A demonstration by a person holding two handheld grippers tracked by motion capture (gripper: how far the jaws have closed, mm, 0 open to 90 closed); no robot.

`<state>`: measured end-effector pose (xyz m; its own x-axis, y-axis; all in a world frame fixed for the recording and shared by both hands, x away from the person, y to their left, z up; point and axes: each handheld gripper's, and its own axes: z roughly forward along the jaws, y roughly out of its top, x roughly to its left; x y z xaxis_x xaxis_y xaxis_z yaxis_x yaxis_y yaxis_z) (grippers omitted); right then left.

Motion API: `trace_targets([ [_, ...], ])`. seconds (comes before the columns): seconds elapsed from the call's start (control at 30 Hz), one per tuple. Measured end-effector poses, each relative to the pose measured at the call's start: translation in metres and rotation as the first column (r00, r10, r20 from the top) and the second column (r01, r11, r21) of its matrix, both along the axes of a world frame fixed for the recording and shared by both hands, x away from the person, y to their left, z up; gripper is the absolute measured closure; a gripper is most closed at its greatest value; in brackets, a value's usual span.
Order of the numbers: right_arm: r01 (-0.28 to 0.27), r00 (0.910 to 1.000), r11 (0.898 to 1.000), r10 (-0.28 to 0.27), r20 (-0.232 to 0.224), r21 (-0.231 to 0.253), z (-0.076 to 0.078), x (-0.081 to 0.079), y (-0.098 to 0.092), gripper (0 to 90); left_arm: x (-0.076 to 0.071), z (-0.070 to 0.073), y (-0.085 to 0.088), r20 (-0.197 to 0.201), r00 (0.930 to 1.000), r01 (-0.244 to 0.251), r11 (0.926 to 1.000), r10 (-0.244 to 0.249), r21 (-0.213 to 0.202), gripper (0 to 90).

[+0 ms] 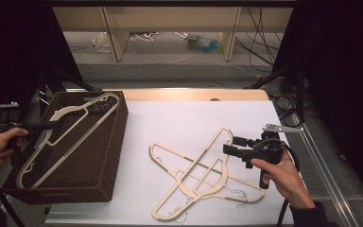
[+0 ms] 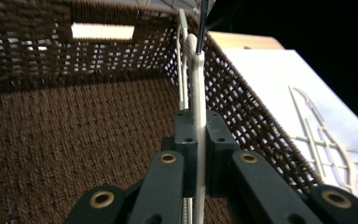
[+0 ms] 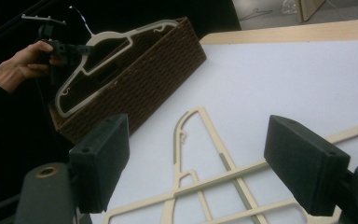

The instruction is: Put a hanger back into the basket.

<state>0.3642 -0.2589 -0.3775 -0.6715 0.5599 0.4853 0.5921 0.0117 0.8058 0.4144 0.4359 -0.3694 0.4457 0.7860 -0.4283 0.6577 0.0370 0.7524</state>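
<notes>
A cream hanger [image 1: 71, 109] hangs tilted over the brown wicker basket [image 1: 108, 156] at the table's left, its lower end inside. My left gripper [image 1: 52, 126] is shut on its upper part. In the left gripper view the pads [image 2: 186, 140] pinch the thin cream hanger [image 2: 196, 93] above the basket floor [image 2: 74, 140]. Two more cream hangers [image 1: 168, 153] lie crossed on the white table. My right gripper [image 1: 230, 145] hovers open at their upper right end. In the right gripper view its jaws [image 3: 198, 154] stand wide apart over the crossed hangers [image 3: 186, 126], holding nothing.
The white tabletop [image 1: 184, 118] has a wooden far edge. A metal rail [image 1: 321, 161] runs along its right side. Beyond the table lie floor cables and shelf legs [image 1: 116, 38]. The person's left hand [image 3: 23, 65] shows far off beside the basket [image 3: 135, 88].
</notes>
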Motion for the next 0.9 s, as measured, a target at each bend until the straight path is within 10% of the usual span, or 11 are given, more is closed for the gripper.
trace_targets([
  [0.4, 0.001, 1.0, 1.0, -0.001, 0.006, -0.002, -0.001, 0.001, 0.0, 23.4, -0.001, -0.015, 0.004, -0.071, 0.9931, -0.085, 0.9901, 0.094, 0.111, 77.2],
  [0.57, -0.004, 1.0, 1.0, 0.004, 0.007, 0.001, -0.001, 0.001, 0.0, 23.4, -0.011, -0.005, 0.002, -0.066, 0.9835, -0.151, 0.9657, 0.168, 0.211, 64.0],
  [0.67, 0.0, 1.0, 1.0, 0.0, -0.001, 0.001, 0.0, 0.0, 0.0, 23.4, -0.026, 0.007, -0.011, -0.006, 0.9887, -0.144, 0.9625, 0.15, 0.23, 54.5],
  [0.77, 0.001, 1.0, 1.0, -0.001, 0.006, -0.005, -0.002, 0.001, 0.0, 23.2, -0.045, 0.022, -0.028, 0.063, 0.9799, -0.199, 0.9521, 0.189, 0.232, 44.5],
  [0.9, 0.004, 0.9999, 1.0, -0.004, 0.011, -0.015, -0.002, 0.0, 0.0, 23.1, -0.074, 0.044, -0.065, 0.176, 0.9753, -0.167, 0.9671, 0.134, 0.192, 38.0],
])
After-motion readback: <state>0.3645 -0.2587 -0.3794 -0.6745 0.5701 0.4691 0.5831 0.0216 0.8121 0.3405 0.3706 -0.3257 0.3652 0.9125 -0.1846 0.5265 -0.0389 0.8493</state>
